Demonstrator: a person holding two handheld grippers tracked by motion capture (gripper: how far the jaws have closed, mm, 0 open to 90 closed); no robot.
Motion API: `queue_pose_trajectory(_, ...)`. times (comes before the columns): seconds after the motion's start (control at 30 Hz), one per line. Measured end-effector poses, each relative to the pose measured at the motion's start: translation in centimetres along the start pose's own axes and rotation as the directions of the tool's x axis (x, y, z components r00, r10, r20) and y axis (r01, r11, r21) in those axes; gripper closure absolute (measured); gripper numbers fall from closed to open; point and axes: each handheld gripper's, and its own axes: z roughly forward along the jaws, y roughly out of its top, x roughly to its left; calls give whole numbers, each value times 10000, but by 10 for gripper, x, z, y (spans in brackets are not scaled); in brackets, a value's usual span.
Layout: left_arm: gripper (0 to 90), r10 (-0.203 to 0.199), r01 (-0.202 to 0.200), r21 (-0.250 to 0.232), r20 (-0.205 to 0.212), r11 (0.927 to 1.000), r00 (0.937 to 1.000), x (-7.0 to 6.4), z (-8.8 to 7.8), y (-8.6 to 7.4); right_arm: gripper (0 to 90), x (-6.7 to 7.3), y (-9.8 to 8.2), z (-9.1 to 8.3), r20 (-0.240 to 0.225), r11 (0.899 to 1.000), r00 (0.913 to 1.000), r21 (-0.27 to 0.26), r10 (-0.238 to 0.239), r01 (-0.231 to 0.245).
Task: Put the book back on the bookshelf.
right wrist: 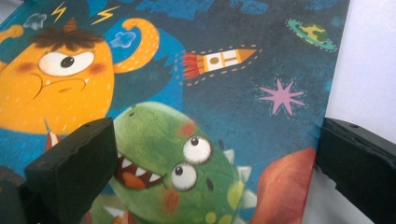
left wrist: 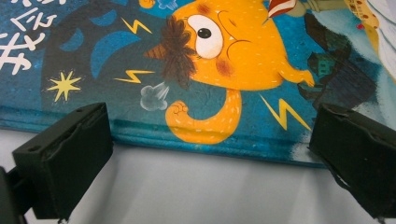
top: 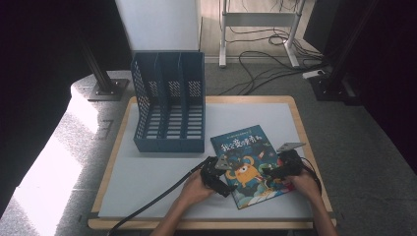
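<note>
A picture book (top: 248,164) with a blue cover, an orange monster and a green monster lies flat on the grey mat at the front right. My left gripper (top: 220,175) stands open at the book's left edge (left wrist: 196,140), its jaws wide apart with nothing between them but mat and the book's spine edge. My right gripper (top: 278,169) is open over the book's right part (right wrist: 224,116), one jaw above the cover and the other just past its right edge.
A blue three-slot file holder (top: 169,101) stands at the back left of the mat (top: 147,172). The wooden table rim (top: 305,137) frames the mat. Cables and stand legs (top: 255,59) lie on the floor beyond.
</note>
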Motion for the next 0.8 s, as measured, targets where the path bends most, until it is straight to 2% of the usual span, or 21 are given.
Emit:
queue_pose_trajectory(0.1, 0, -115, 108, 238, 274, 9997, 9996, 4, -2, -1, 0, -2, -1, 1, -116, 9998, 9999, -151, 119, -121)
queue_pose_trajectory(0.17, 0, -426, 410, 306, 549, 9987, 9976, 7, -3, -2, 0, -2, -3, 0, -106, 9995, 9998, -266, 171, -174)
queue_pose_trajectory(0.23, 0, -250, 217, 482, 679, 9986, 9974, 8, -5, -3, 8, -2, -5, -2, -138, 9990, 9994, -334, 307, -311)
queue_pose_trajectory(0.3, 0, 366, -403, 731, 515, 9965, 9980, 5, -5, -4, 13, -3, -7, -5, -213, 9984, 9988, -363, 433, -440)
queue_pose_trajectory(0.37, 0, 519, -557, 796, 490, 9953, 9974, 5, -6, -4, 25, -4, -8, -7, -303, 9975, 9978, -376, 591, -602)
queue_pose_trajectory(0.47, 0, 549, -586, 754, 493, 9954, 9973, 5, -5, -4, 72, -6, -11, -11, -343, 9953, 9959, -468, 833, -848)
queue_pose_trajectory(0.53, 0, 582, -614, 686, 469, 9958, 9972, 5, -5, -6, 128, -7, -13, -14, -261, 9904, 9922, -625, 1217, -1231)
queue_pose_trajectory(0.63, 0, 604, -634, 680, 446, 9957, 9972, 4, -5, -6, 125, -10, -14, -16, -682, 9841, 9854, -746, 1560, -1610)
queue_pose_trajectory(0.7, 0, 591, -617, 660, 416, 9959, 9974, 3, -6, -7, 126, -11, -13, -14, -647, 9836, 9855, -797, 1571, -1621)
queue_pose_trajectory(0.8, 0, 463, -479, 548, 291, 9973, 9985, 2, -6, -8, 129, -12, -12, -13, -747, 9786, 9803, -819, 1830, -1890)
